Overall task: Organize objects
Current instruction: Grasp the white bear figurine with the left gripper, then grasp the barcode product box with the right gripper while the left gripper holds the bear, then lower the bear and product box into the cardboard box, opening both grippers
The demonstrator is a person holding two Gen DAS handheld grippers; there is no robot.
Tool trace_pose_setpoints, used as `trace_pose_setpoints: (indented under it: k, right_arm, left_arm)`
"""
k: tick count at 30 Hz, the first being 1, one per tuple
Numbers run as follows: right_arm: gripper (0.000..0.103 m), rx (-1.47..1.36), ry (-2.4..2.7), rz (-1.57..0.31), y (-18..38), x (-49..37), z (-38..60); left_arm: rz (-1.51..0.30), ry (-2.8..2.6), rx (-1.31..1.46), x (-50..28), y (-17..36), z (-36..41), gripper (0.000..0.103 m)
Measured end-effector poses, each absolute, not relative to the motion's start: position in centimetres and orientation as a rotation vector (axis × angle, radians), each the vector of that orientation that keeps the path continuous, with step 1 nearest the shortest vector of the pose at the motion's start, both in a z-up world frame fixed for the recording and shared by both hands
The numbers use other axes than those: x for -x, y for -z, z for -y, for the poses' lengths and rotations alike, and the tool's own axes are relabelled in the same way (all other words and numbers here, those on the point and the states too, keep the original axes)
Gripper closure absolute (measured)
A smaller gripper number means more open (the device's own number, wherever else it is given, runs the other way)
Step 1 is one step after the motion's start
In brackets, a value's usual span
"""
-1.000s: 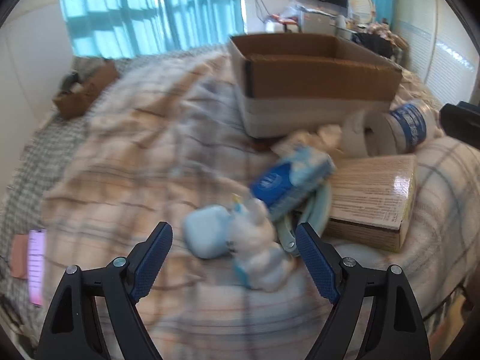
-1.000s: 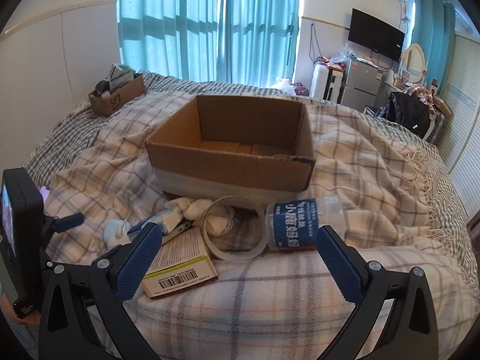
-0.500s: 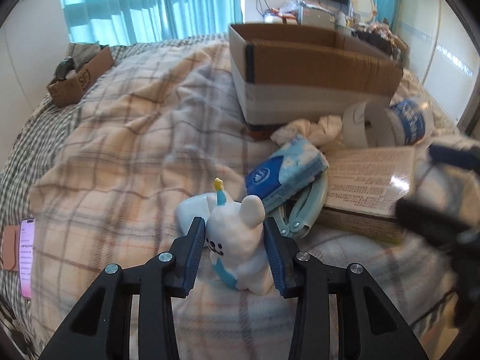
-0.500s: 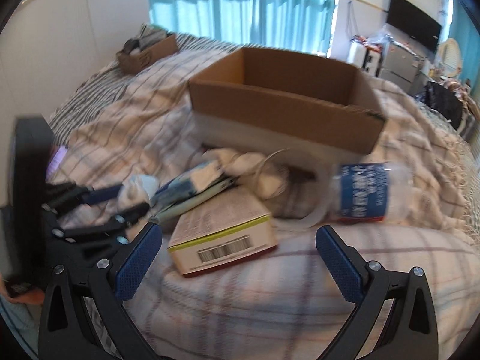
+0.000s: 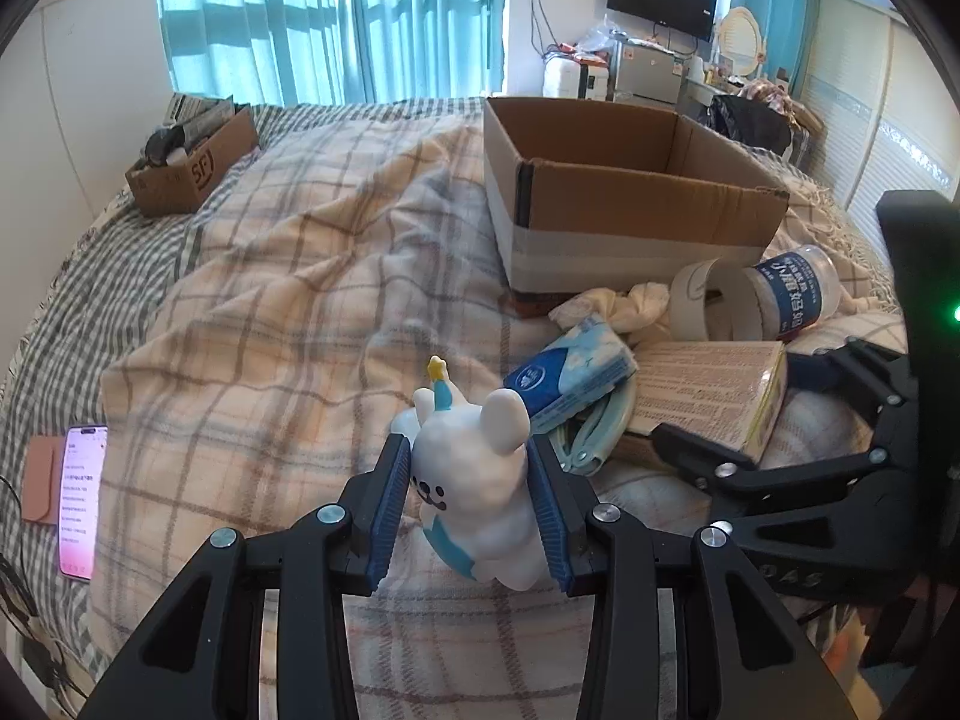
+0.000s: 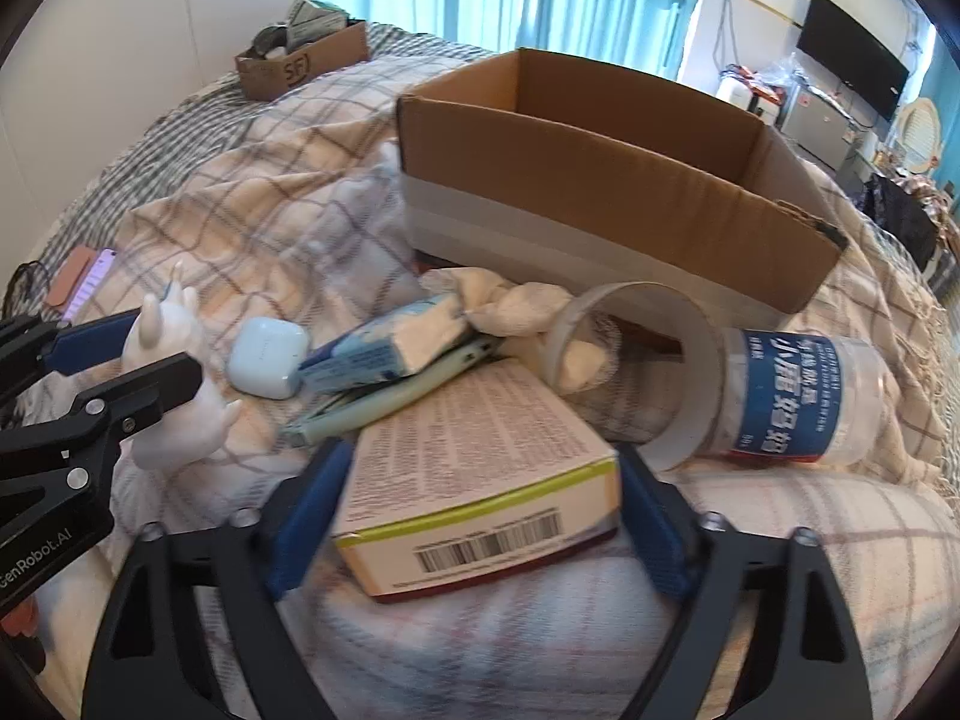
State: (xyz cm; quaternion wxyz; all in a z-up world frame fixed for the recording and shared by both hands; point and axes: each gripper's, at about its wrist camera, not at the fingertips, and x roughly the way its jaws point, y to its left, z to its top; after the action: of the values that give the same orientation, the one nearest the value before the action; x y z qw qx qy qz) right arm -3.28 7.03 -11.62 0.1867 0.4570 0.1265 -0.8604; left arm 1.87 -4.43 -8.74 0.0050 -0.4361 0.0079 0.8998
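Bed, plaid blanket point(image 5: 288, 324). Left gripper point(image 5: 471, 501) went from wide open to clamped on bear figurine point(image 5: 474, 480). Right gripper point(image 6: 480, 510) closing around paper box point(image 6: 474, 468), contact unclear. Cardboard box point(image 5: 630, 204) ahead, likely destination.

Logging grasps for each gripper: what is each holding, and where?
Left gripper: white bear figurine, clamped at its sides. Right gripper: fingers flank the printed carton; contact unclear.

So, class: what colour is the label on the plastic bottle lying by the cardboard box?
Blue with white lettering; the plastic bottle shows best in the right wrist view.
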Motion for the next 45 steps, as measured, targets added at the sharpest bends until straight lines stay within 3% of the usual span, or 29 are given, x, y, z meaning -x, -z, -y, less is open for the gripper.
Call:
trace_pose_setpoints:
  k: [7,23,29,35,45]
  right_arm:
    - [0.023,-1.262,2.446,-0.392,10.4,3.0,-6.9]
    - [0.025,-0.859,2.657,-0.464,-5.9,2.0,-9.5]
    - [0.025,-0.764,2.716,-0.396,-10.4,5.0,-11.2]
    - [0.025,-0.787,2.735,-0.37,-10.9,11.1,-11.6]
    - [0.025,-0.893,2.711,-0.238,-5.7,19.5,-13.7]
  left_arm:
    - [-0.03,-2.83,1.342,-2.3,6.8,3.9,0.063]
    - [-0.037,-2.848,1.016,1.7,-3.6,1.3,0.063]
    - [-0.003,-2.813,0.959,6.1,-5.8,0.5,0.063]
    - [-0.002,-2.785,0.977,11.8,-4.8,-0.8,0.063]
    - [-0.04,-2.745,1.095,19.1,0.6,-2.0,0.063]
